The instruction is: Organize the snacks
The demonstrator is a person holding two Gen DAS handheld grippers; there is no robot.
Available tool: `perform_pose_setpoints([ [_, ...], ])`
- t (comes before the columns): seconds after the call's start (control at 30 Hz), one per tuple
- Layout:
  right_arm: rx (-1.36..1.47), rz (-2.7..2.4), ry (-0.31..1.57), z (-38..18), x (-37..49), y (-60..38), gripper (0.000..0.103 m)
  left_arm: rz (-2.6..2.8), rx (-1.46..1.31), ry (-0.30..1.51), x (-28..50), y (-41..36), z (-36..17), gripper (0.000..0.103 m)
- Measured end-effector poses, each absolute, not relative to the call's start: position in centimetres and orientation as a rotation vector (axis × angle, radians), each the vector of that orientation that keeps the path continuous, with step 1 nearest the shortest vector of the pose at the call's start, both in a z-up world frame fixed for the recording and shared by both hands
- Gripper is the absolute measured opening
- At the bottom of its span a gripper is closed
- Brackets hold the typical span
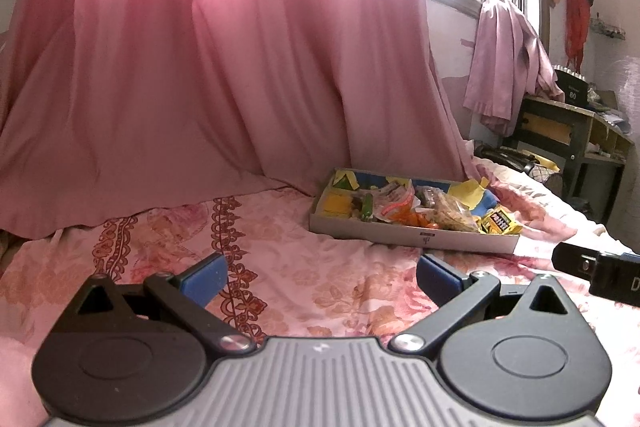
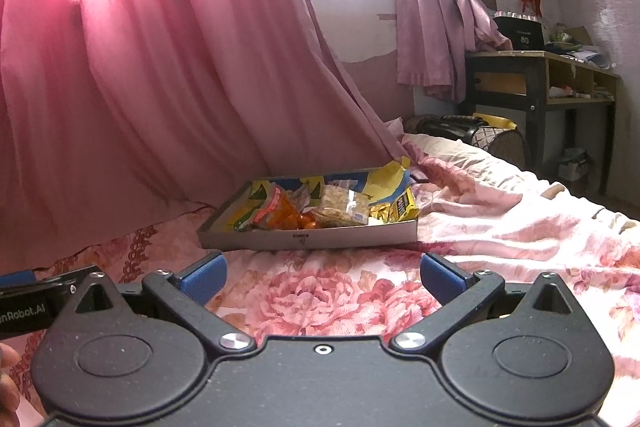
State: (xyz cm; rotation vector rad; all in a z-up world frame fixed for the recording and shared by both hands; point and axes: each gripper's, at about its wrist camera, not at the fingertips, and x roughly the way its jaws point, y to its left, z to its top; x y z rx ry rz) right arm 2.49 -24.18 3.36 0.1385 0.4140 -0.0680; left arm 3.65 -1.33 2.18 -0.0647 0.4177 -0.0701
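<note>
Both the left gripper [image 1: 322, 281] and right gripper [image 2: 323, 279] hover spread and empty above the bed [image 1: 304, 267], short of the box [image 2: 312, 237] ahead. The crinkly, overlapping snacks [image 2: 316, 211] heaped inside could slip or snag a neighbour, and the soft bedding may tip the shallow box.

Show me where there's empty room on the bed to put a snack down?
The floral bedspread is bare between the open fingers of both grippers and the front wall of the cardboard tray, and also to the tray's right. Inside the tray it is crowded with snack packets.
</note>
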Motion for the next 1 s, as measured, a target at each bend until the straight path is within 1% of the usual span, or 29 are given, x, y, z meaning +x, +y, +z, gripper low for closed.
perform_pose_setpoints([
  [1.0,0.126,-0.064,0.45,2.85,3.02,-24.0,0.102,-0.062,-0.061,0.436,3.88,-1.45,2.03,0.103],
])
